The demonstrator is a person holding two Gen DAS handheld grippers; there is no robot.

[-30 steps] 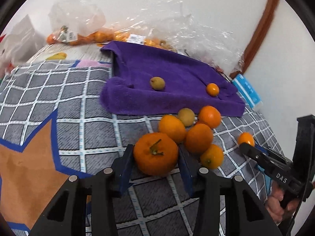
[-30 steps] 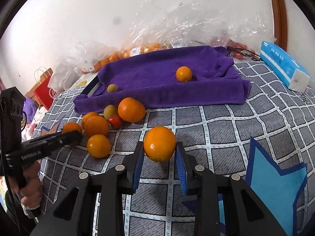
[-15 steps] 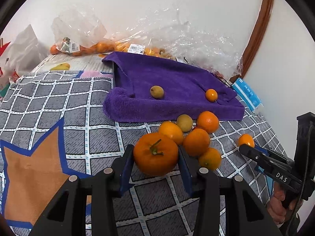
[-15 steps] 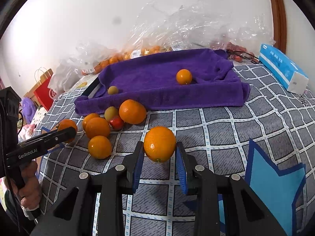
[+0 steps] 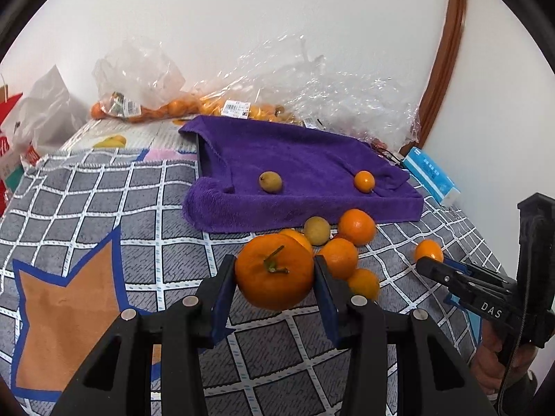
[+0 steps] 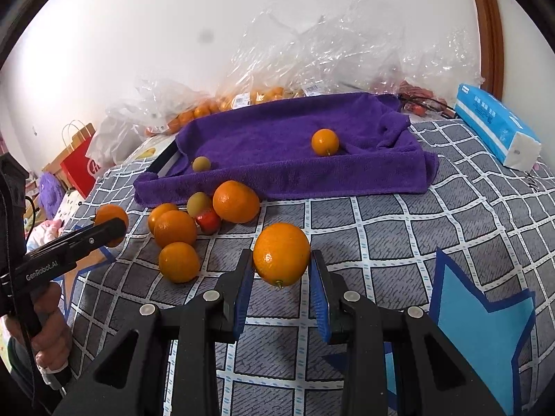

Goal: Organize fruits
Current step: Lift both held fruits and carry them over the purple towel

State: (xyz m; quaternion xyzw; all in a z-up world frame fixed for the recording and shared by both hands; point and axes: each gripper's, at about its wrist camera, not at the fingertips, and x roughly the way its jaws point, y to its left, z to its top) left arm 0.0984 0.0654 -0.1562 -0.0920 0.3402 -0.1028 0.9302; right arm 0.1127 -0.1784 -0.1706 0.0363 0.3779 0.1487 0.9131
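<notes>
My left gripper (image 5: 274, 277) is shut on a large orange with a stem (image 5: 274, 271), held above the checked cloth. My right gripper (image 6: 281, 274) is shut on a smooth orange (image 6: 281, 253), also lifted. A purple towel (image 5: 305, 159) lies over a tray at the back; on it sit a small green-yellow fruit (image 5: 270, 182) and a small orange (image 5: 364, 181). A cluster of loose oranges (image 6: 175, 227), a yellowish fruit (image 6: 198, 203) and a small red fruit (image 6: 208, 221) lies in front of the towel. In the right wrist view the left gripper (image 6: 104, 230) shows at the left.
Clear plastic bags of oranges (image 5: 173, 107) lie along the wall behind the towel. A blue tissue pack (image 6: 496, 128) sits at the right. A red paper bag (image 6: 81, 170) stands at the far left. The grey checked cloth (image 5: 86, 201) covers the surface.
Both grippers have risen and drawn back slightly with their oranges still held. The towel and the loose fruit have not moved.
</notes>
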